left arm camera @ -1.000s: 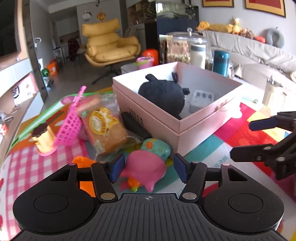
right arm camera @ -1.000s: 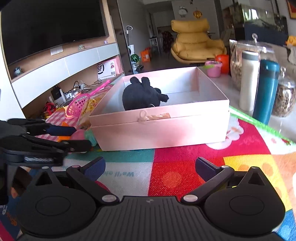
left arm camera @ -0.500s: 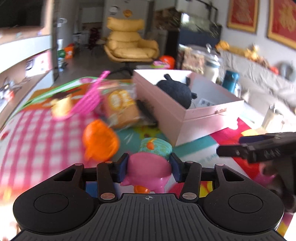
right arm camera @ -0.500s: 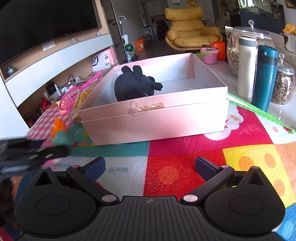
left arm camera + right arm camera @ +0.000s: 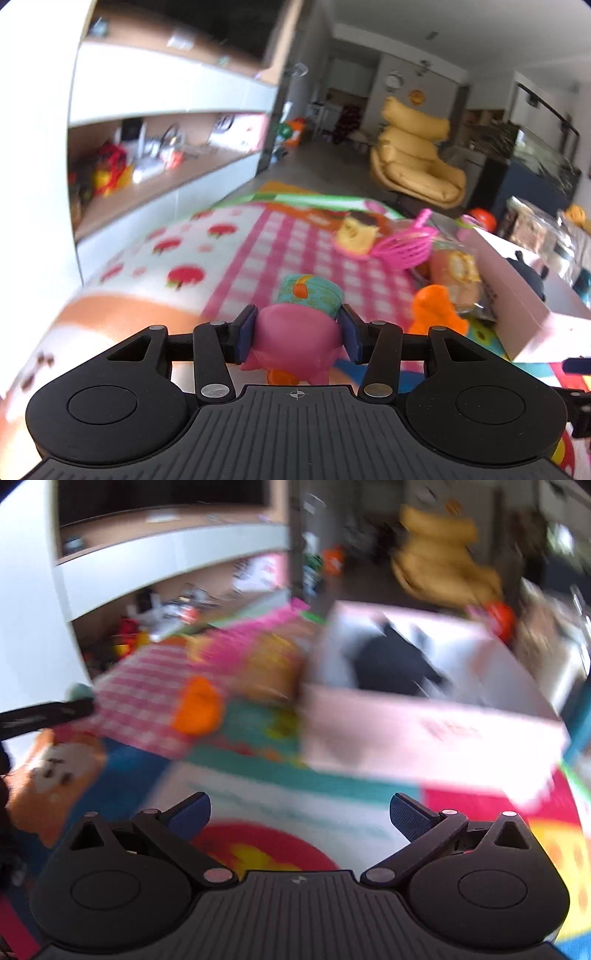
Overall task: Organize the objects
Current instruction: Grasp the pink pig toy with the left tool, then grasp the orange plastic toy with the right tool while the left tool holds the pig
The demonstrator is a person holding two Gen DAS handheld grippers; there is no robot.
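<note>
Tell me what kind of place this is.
Most likely a home living room: a yellow lounge chair across the floor, a long wall unit with cluttered shelves, and a bright play mat strewn with toys beside a pink box.

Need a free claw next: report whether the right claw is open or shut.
Open. The right claw holds nothing; its blue fingertips stand wide apart above the mat.

Right wrist view is smearing badly: I'm seeing the pink box and the black plush inside it only as blobs, no detail. In the left wrist view the pink toy is losing its underside behind the gripper body, and the frame's right edge is cropping the pink box.
</note>
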